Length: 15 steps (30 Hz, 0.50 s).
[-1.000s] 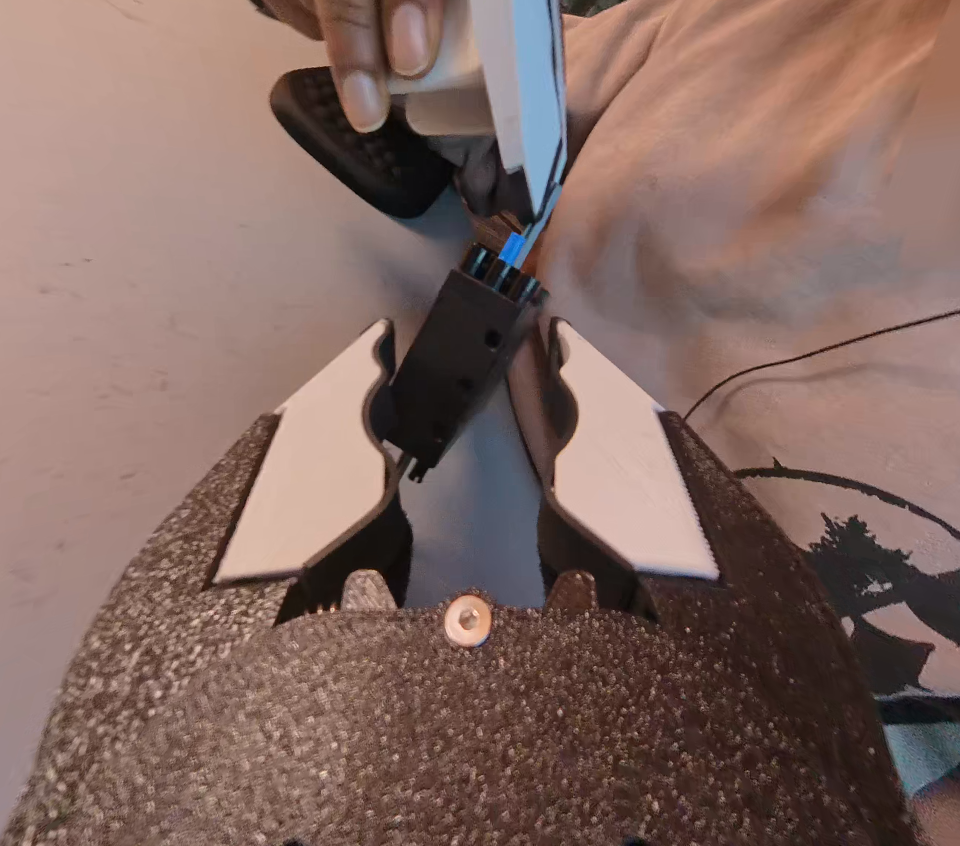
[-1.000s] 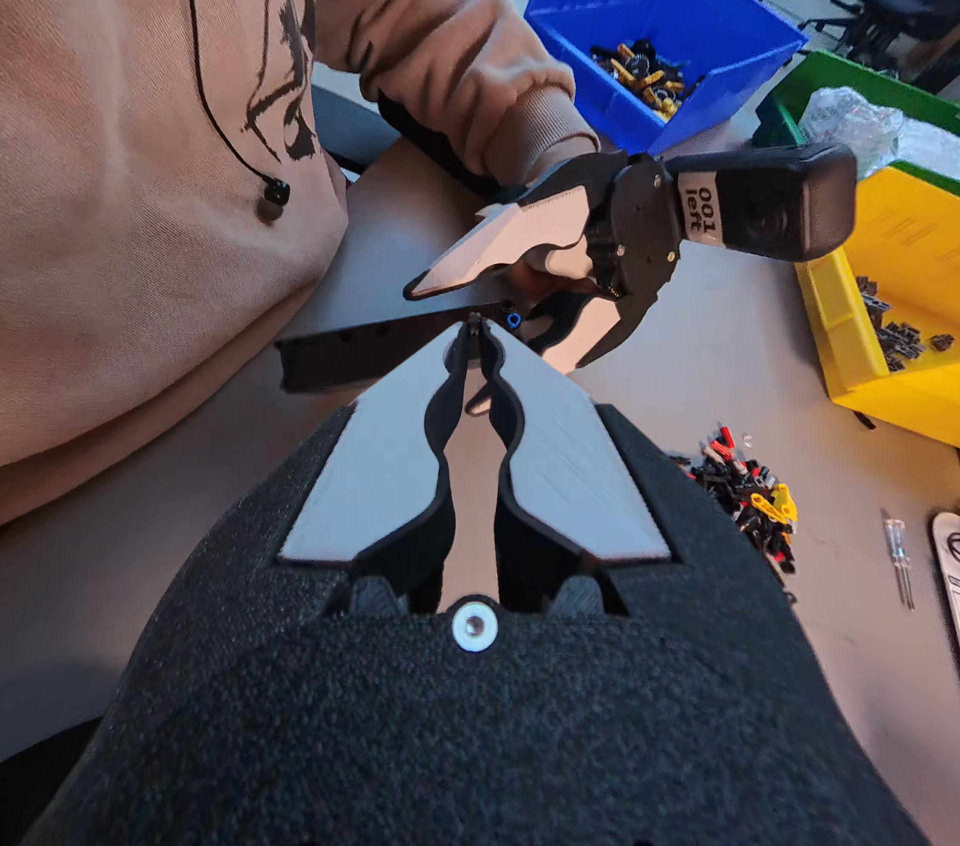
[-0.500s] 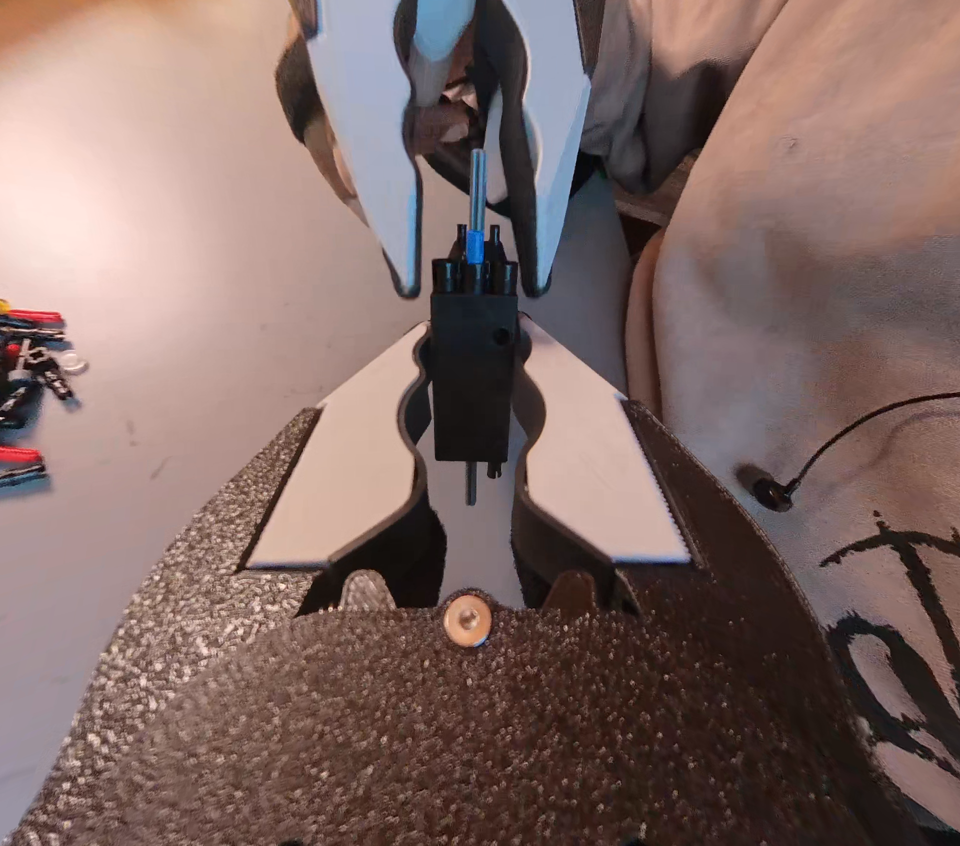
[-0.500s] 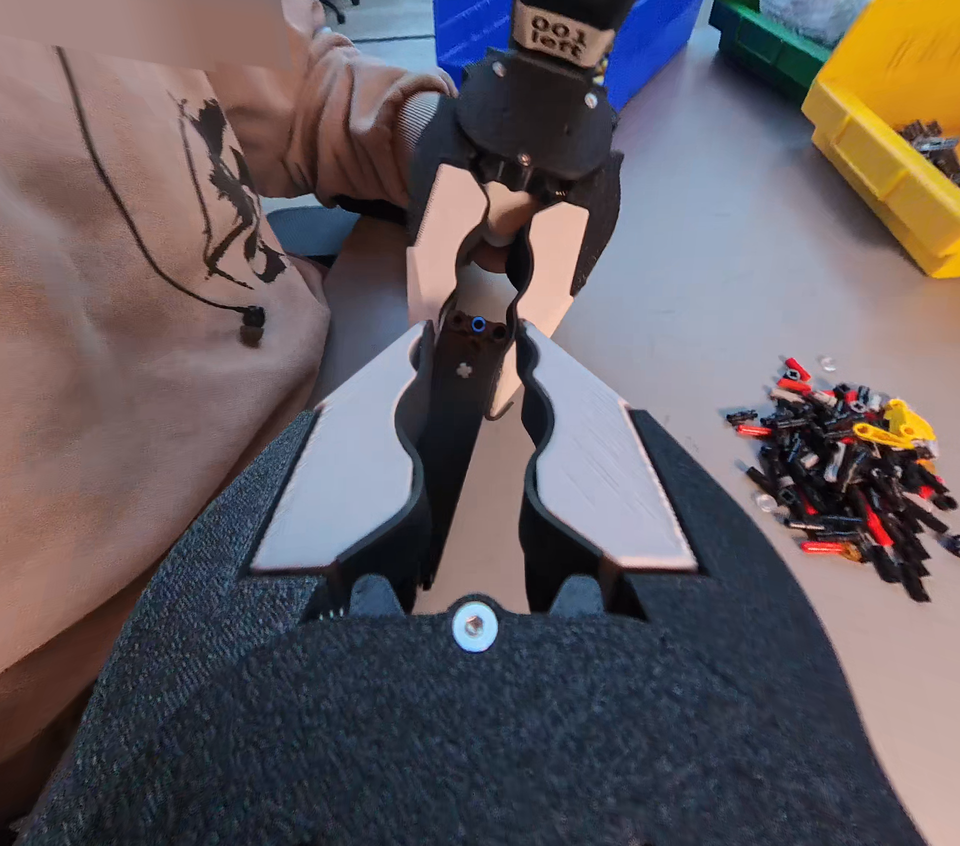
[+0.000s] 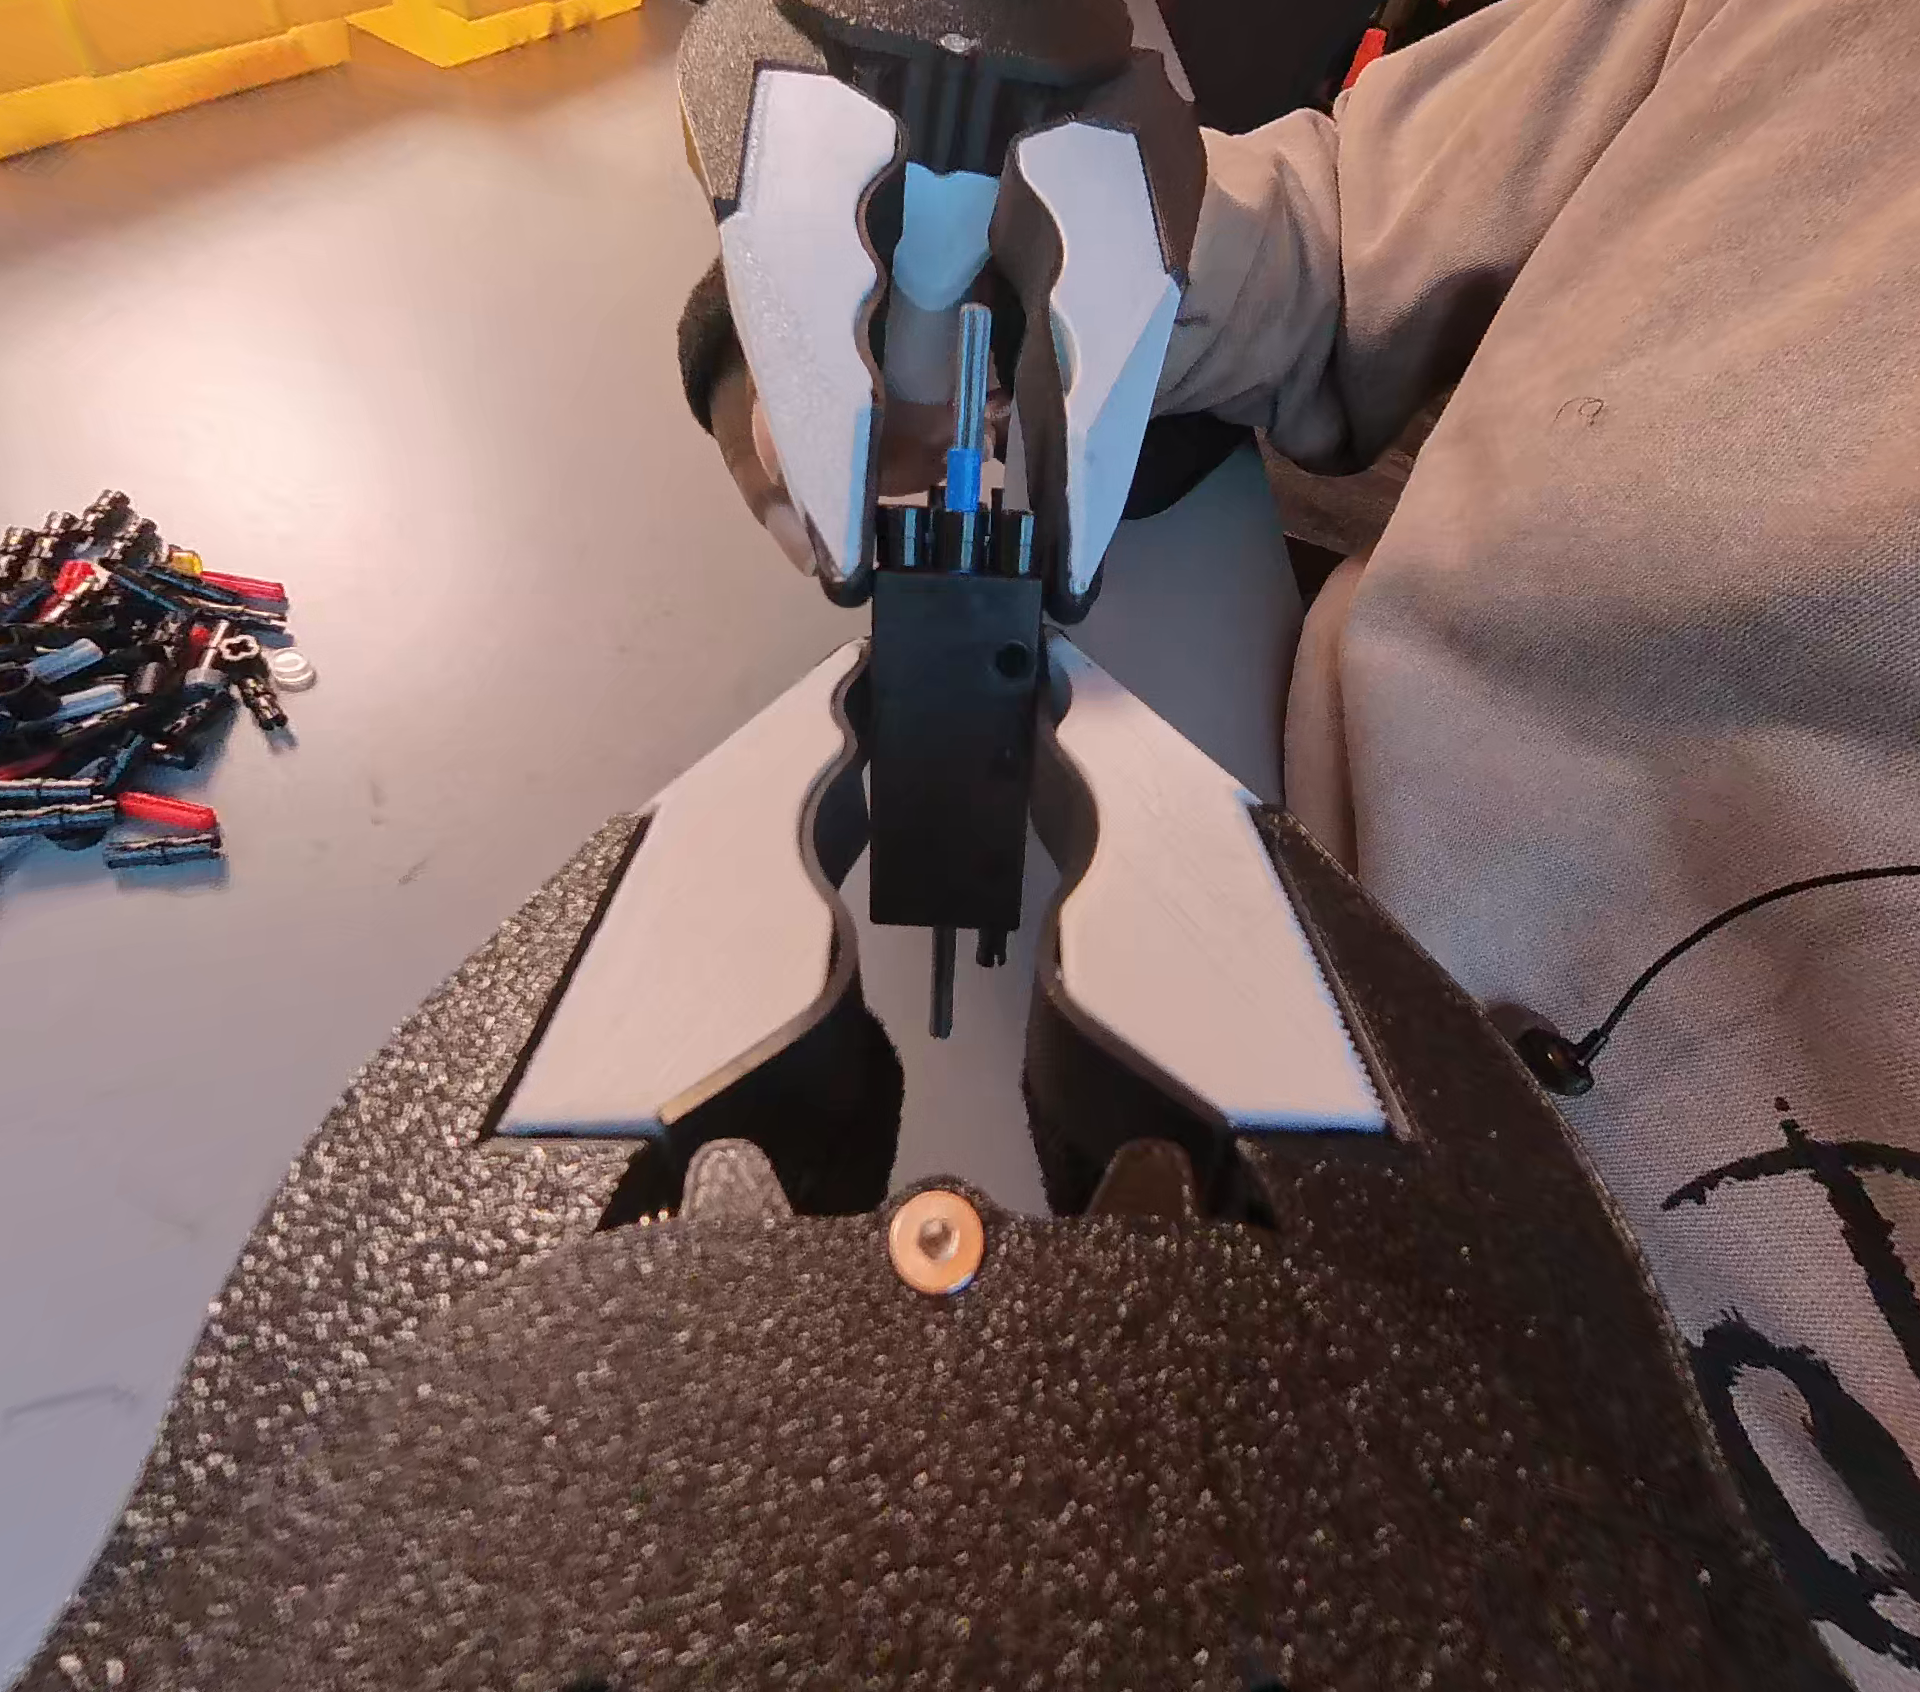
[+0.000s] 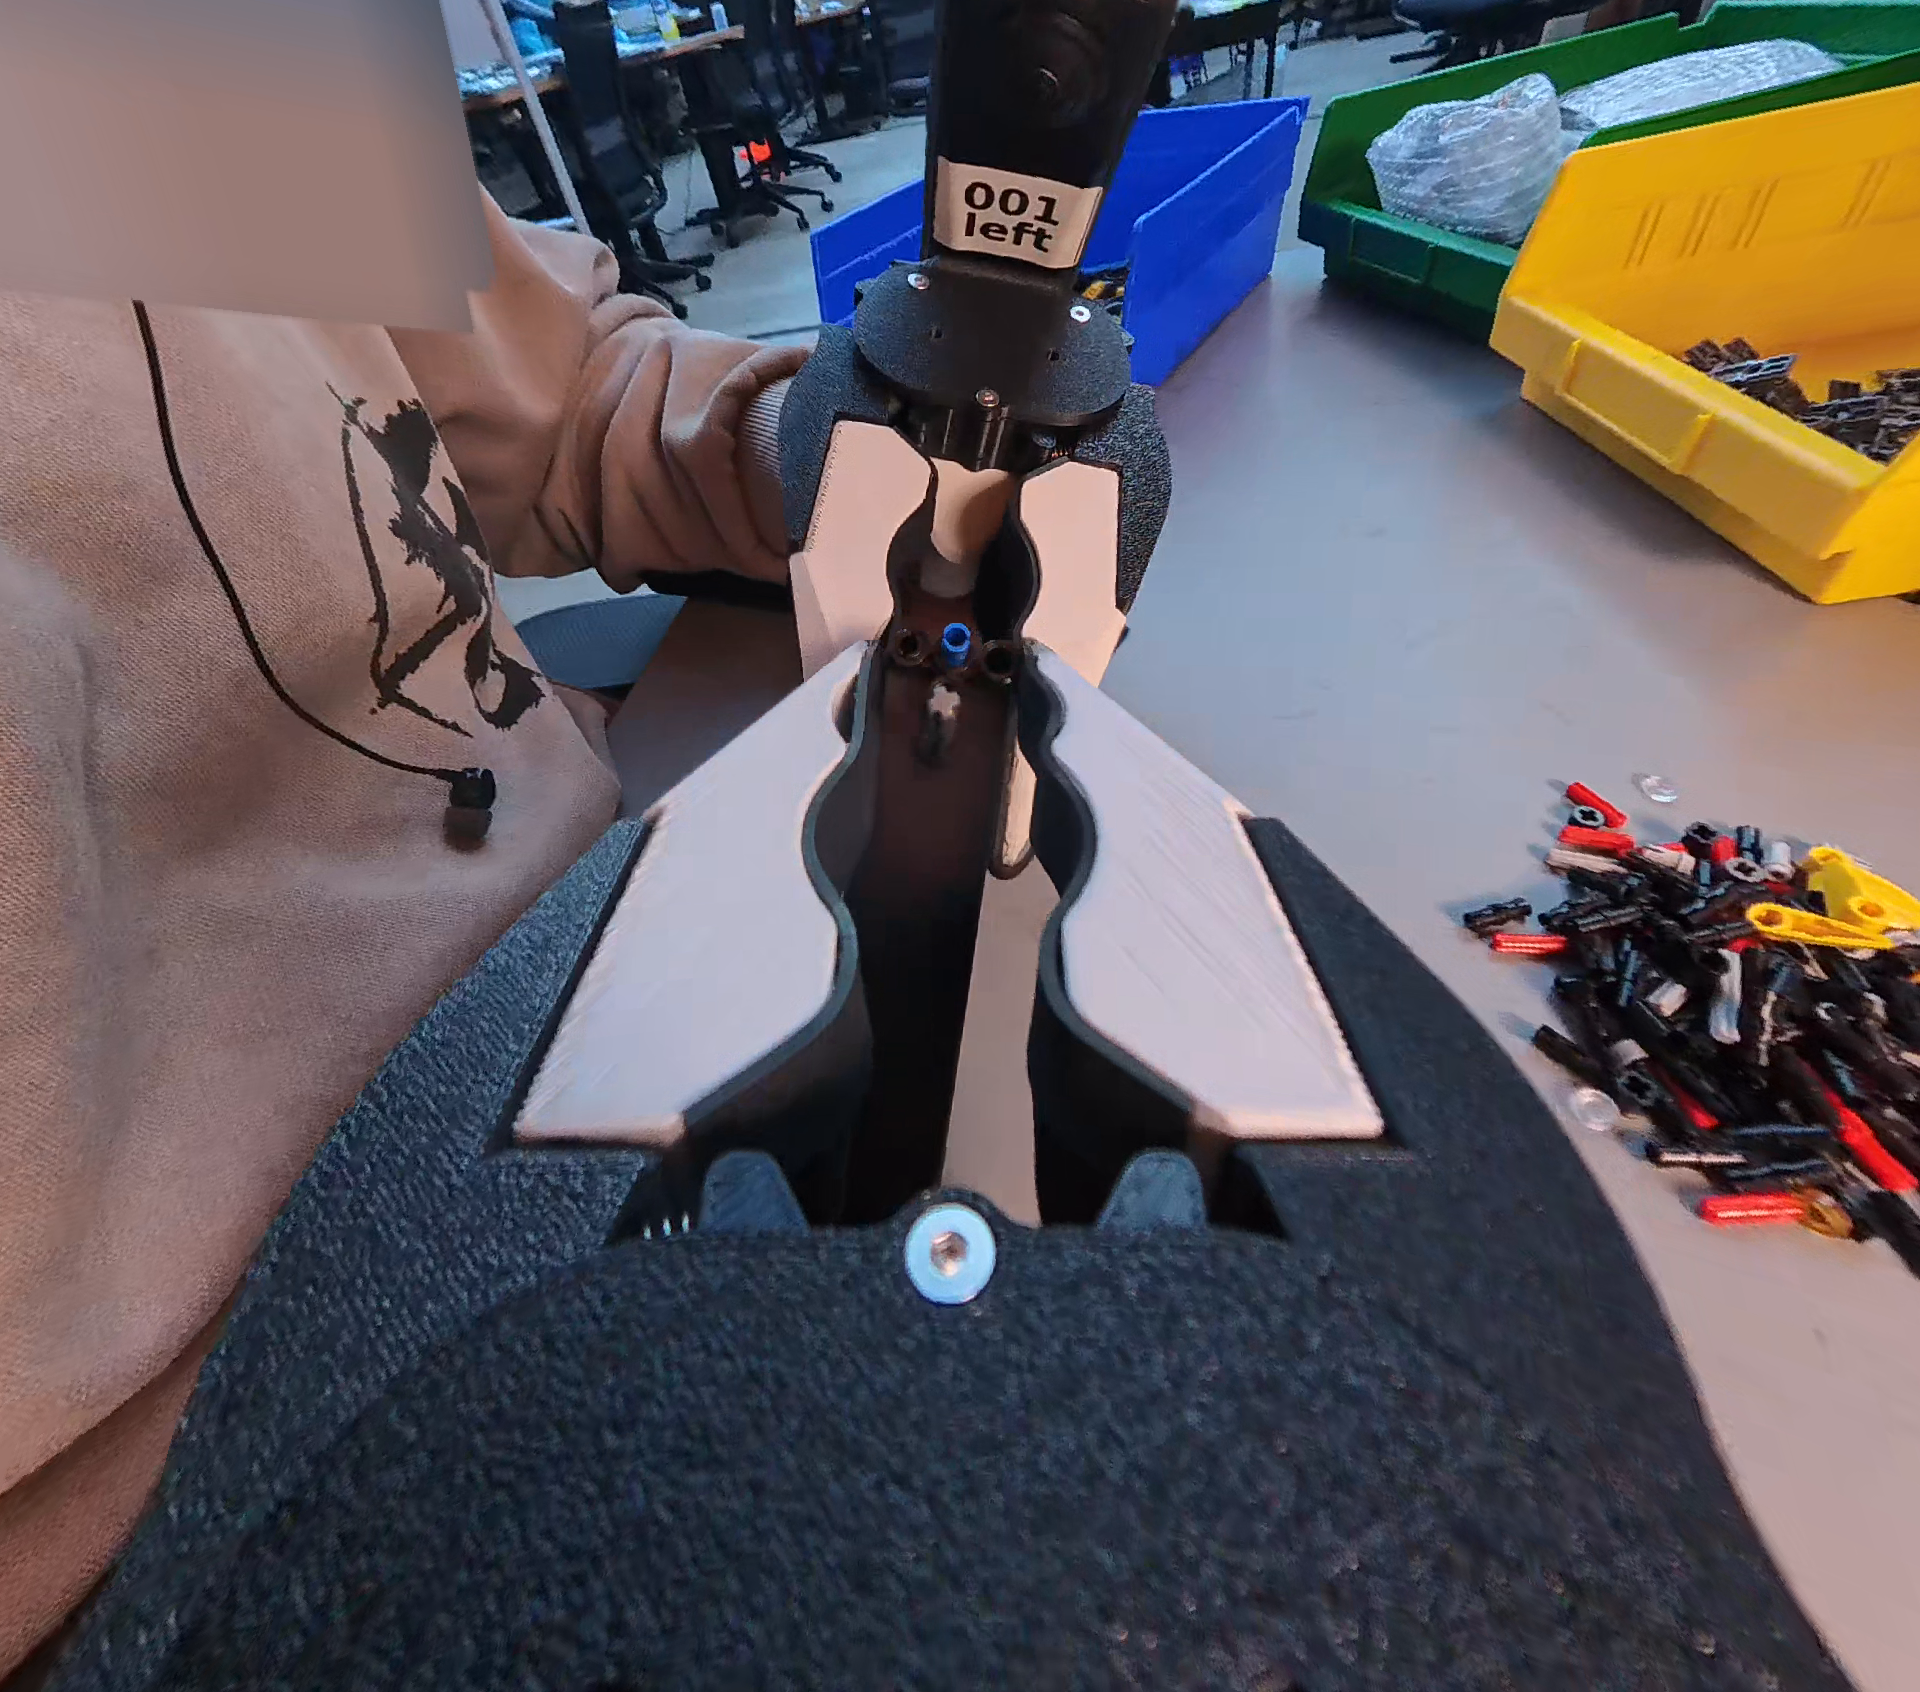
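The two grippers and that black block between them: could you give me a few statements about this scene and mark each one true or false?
1. The left gripper clamps the black block between its fingers. True.
2. A blue sleeve with a grey pin sticks out of the block's far end. True.
3. The right gripper is far off at the table's edge. False: its tips flank the block's far end.
4. The loose pile of small parts sits inside the blue bin. False: it lies on the bare grey table.
5. The yellow bin holds small dark parts. True.
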{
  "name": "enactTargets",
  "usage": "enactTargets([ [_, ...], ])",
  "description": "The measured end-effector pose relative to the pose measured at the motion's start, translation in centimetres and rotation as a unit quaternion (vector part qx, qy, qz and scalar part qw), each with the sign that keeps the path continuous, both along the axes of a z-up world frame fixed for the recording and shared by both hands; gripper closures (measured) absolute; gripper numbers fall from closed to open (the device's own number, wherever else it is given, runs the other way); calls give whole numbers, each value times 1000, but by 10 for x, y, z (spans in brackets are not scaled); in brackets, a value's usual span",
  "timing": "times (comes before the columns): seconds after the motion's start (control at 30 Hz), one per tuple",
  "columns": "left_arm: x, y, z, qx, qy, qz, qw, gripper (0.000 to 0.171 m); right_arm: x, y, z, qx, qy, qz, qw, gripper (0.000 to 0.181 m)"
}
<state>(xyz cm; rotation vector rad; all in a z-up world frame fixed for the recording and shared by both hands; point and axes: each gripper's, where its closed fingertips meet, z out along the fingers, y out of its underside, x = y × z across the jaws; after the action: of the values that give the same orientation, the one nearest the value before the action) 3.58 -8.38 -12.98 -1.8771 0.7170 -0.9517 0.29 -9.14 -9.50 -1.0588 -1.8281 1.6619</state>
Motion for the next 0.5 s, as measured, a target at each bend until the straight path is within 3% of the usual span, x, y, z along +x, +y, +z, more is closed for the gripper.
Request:
enactTargets([
  [0.5, -4, 3, -4, 11, 15, 21, 1000, 146, -5, 3, 1, -29, -7, -10, 999, 158],
])
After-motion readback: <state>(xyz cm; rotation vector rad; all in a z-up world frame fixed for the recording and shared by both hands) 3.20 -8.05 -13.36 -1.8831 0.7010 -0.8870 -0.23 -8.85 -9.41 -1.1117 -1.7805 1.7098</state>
